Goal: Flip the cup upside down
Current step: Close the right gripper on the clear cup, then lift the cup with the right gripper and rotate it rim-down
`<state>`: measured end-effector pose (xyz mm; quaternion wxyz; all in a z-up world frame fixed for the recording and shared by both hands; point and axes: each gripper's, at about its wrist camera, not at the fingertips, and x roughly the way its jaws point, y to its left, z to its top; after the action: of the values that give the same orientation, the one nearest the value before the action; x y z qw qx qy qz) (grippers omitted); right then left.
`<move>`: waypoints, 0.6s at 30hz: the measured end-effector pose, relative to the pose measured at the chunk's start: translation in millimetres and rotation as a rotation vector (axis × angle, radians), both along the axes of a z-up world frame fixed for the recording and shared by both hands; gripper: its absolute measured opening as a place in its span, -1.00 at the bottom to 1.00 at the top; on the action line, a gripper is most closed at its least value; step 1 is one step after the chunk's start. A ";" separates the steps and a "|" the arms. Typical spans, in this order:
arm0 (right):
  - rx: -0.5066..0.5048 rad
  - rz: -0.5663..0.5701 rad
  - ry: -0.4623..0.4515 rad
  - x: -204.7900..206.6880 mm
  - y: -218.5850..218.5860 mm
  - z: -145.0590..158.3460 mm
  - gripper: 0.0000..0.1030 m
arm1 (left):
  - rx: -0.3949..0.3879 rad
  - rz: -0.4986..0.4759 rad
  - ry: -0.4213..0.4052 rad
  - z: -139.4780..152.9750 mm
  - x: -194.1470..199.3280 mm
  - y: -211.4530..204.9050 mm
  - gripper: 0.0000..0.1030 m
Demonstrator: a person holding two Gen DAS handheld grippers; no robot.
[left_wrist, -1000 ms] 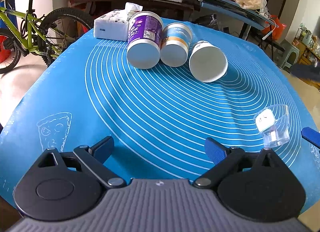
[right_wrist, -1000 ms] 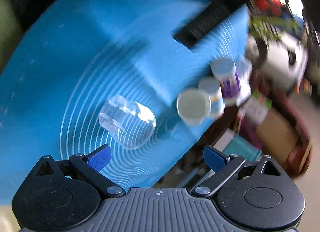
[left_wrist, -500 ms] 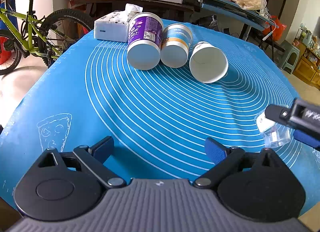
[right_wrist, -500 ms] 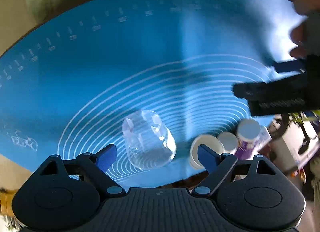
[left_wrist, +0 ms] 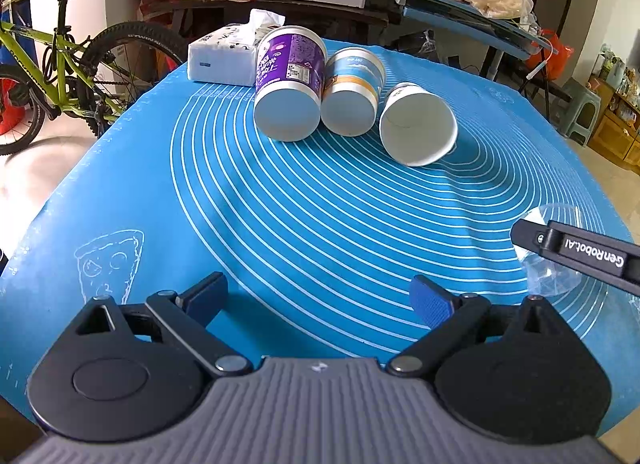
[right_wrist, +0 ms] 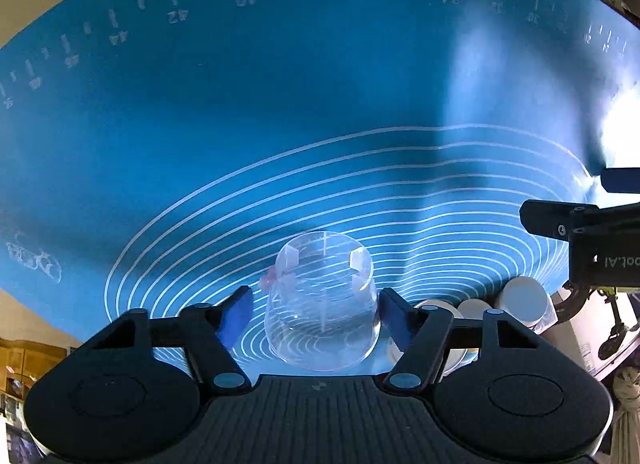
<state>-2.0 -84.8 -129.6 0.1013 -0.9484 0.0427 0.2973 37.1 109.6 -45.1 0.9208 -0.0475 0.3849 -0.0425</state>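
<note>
A clear plastic cup (right_wrist: pixel 323 300) lies on the blue mat (right_wrist: pixel 280 104) between the fingers of my right gripper (right_wrist: pixel 316 314). The jaws are open, with a gap on each side of the cup. In the left wrist view the same cup (left_wrist: pixel 554 272) sits at the right edge, partly hidden behind the right gripper's black finger (left_wrist: pixel 576 252). My left gripper (left_wrist: pixel 320 296) is open and empty, low over the near part of the mat (left_wrist: pixel 320 216).
Three paper cups lie on their sides at the far end: a purple one (left_wrist: pixel 290 84), a blue and orange one (left_wrist: pixel 352 92) and a white one (left_wrist: pixel 418 124). A tissue pack (left_wrist: pixel 226 54) lies behind them. A bicycle (left_wrist: pixel 60 64) stands to the left.
My right gripper has turned and moved in over the clear cup, which now sits between its fingers. The left gripper has stayed still.
</note>
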 end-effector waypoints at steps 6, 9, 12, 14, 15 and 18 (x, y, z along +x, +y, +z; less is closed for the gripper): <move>0.046 -0.051 0.007 1.6 -0.8 -0.2 0.10 | -0.002 0.002 0.004 -0.1 0.9 -0.2 0.88; 0.121 -0.114 0.019 7.2 5.0 2.1 0.09 | 0.002 0.003 0.007 0.1 1.8 -1.0 0.88; 0.258 -0.220 0.033 14.2 15.1 9.1 0.09 | -0.001 0.006 0.011 0.4 1.5 -0.7 0.88; 0.370 -0.305 0.041 23.7 27.0 19.6 0.09 | -0.003 0.008 0.016 0.8 2.3 -0.6 0.88; 0.429 -0.347 0.045 27.9 32.7 27.4 0.09 | -0.003 0.009 0.018 1.1 2.8 -0.8 0.88; 0.615 -0.487 0.045 36.6 36.4 49.6 0.08 | -0.012 0.009 0.025 2.0 4.4 -0.5 0.88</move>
<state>34.7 -48.3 -80.0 0.4474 -0.8292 0.1776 0.2840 41.6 109.1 -43.2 0.9158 -0.0555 0.3959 -0.0399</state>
